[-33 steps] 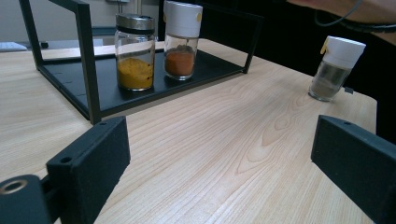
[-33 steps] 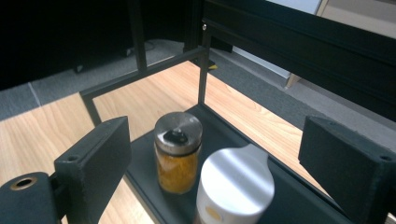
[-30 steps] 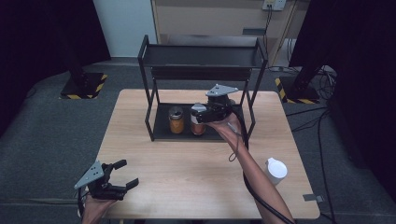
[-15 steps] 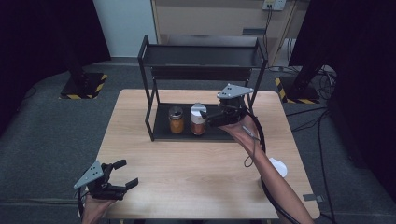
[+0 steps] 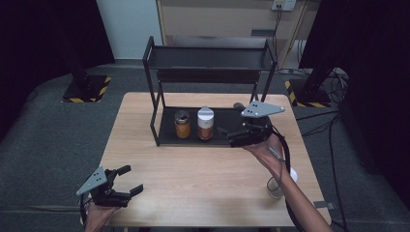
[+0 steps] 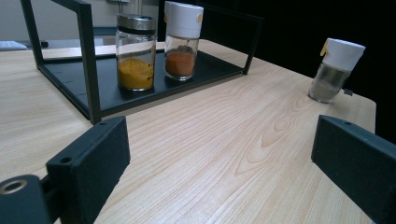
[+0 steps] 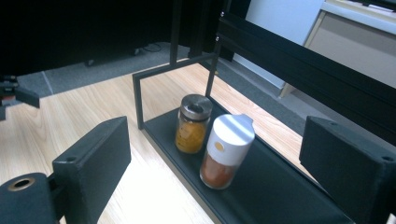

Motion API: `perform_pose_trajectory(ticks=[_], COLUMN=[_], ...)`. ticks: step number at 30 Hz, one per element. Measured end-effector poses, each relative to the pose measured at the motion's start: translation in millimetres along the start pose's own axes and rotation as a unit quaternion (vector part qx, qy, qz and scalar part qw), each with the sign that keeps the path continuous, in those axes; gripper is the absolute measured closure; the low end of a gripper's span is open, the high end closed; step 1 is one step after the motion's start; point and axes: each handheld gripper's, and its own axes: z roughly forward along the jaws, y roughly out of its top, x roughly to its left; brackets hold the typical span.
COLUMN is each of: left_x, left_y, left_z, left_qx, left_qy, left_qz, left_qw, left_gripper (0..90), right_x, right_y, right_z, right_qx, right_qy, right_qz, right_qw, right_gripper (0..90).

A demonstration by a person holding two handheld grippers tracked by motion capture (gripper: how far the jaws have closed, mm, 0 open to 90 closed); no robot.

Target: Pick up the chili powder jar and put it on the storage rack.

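Right gripper (image 5: 226,135): fingers (image 7: 93,158) spread, nothing between them, held level at the right end of the rack (image 5: 212,58) and pointing along its lower shelf. Red jar (image 7: 227,151) (white cap) stands upright on that shelf, straight ahead of the fingers and apart from them, just beside the yellow jar (image 5: 182,124). A loose jar (image 5: 277,186) stands upright on the table (image 5: 203,174) behind those fingers, by the right forearm. It is far nearer this hand than the left gripper (image 5: 131,180) (spread, empty, front left corner), so fetching it likely means turning back.
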Motion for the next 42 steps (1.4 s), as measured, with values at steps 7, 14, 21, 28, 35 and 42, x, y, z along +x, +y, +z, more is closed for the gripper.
perform_pose_trajectory(ticks=[7,14,21,28,35,42], left_x=[-0.1,-0.4,-0.6,-0.7,-0.7,-1.1], left_y=[-0.2,0.2,0.1,0.3,0.4,0.6], left_z=[-0.3,-0.1,-0.3,0.0,0.0,0.3], left_qx=[-0.001,0.0,0.0,0.001,0.002,0.002], left_qy=[0.0,0.0,0.001,0.002,0.003,0.003], left_qz=[0.0,0.001,0.0,0.0,0.0,0.001], left_qw=[1.0,1.0,1.0,1.0,1.0,1.0], left_gripper=[3.8,3.8,3.8,3.8,3.8,3.8], right_x=[6.1,8.8,9.3,14.1,23.8,31.2], right_y=[-11.8,-28.9,-49.4,-68.9,-88.7,-107.9], right_z=[-25.8,-52.0,-74.7,-94.2,-109.7,-129.0], right_qx=[-0.006,-0.012,-0.015,-0.007,-0.006,-0.018], right_qy=[-0.012,-0.026,-0.045,-0.07,-0.089,-0.111], right_qz=[-0.002,0.007,0.025,0.033,0.041,0.057], right_qw=[0.9999,0.9996,0.9985,0.997,0.9952,0.992], right_gripper=[8.8,8.8,8.9,8.8,8.7,8.5])
